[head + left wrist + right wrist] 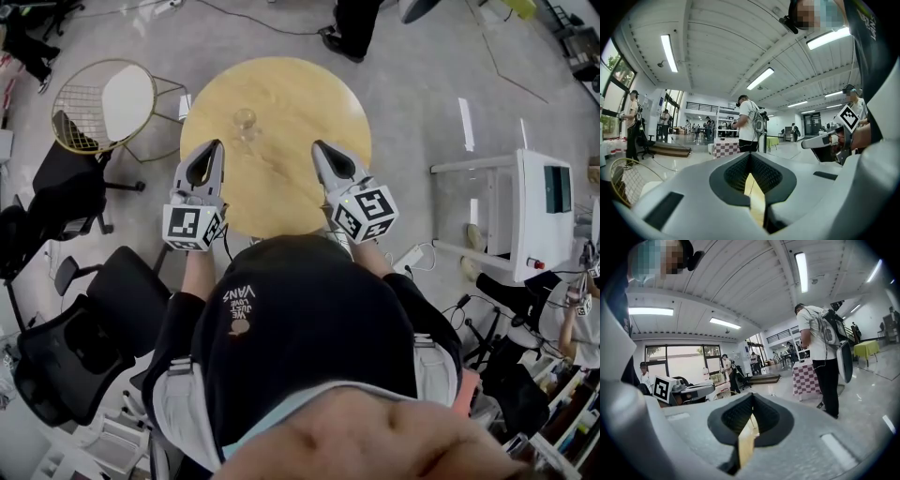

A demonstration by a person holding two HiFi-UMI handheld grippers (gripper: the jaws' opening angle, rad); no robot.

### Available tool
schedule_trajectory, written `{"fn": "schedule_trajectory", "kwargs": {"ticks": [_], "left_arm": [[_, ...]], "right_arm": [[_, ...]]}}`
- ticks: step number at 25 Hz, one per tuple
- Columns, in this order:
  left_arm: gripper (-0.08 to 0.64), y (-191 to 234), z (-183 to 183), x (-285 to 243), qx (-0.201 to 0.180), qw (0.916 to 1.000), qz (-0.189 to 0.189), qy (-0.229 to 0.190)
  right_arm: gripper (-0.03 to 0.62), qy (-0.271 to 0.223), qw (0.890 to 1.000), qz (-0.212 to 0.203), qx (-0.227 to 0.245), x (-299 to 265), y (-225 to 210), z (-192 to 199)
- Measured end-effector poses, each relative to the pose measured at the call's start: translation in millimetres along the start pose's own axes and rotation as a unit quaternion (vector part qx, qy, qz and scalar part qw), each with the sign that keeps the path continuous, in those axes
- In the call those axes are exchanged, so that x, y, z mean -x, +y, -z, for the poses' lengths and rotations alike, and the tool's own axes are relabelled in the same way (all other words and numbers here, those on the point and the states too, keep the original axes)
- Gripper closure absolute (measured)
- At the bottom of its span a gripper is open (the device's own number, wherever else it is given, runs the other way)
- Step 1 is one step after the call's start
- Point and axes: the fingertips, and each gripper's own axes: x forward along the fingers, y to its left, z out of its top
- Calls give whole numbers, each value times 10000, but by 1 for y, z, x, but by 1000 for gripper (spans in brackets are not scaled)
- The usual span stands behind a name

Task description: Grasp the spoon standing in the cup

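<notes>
round wooden desk, both grippers hovering closed, short of the cup

grey concrete floor [422, 84] surrounds a round, light wooden desk [300, 103] seen from steeply above. a clear glass cup [245, 122] stands on the desk, left of centre and toward its far side. the spoon cannot be made out at this size.

the left gripper [217, 143] and right gripper [317, 145] are held over the near half of the desk, side by side and well apart, both pointing away from the person. the cup sits just beyond the left gripper's tip, apart from it.

in the left gripper view its fingers [736, 174] meet at the tip, with only a thin sliver of desk showing through the hollow behind and nothing held. the right gripper view shows its fingers [765, 418] together in the same way, empty.

a gold wire chair [103, 103] stands left of the desk, and black office chairs [70, 361] sit nearer the person.
</notes>
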Motion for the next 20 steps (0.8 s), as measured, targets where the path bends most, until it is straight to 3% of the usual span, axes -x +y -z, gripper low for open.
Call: {"fn": "schedule_trajectory", "kwargs": {"ticks": [12, 20], "left_arm": [[561, -8, 11, -38, -273, 9996, 96, -77], [560, -2, 33, -60, -313, 9992, -27, 235]], "right_arm": [[595, -4, 10000, 18, -82, 7, -22, 0], [595, 44, 9999, 109, -91, 12, -35, 0]]}}
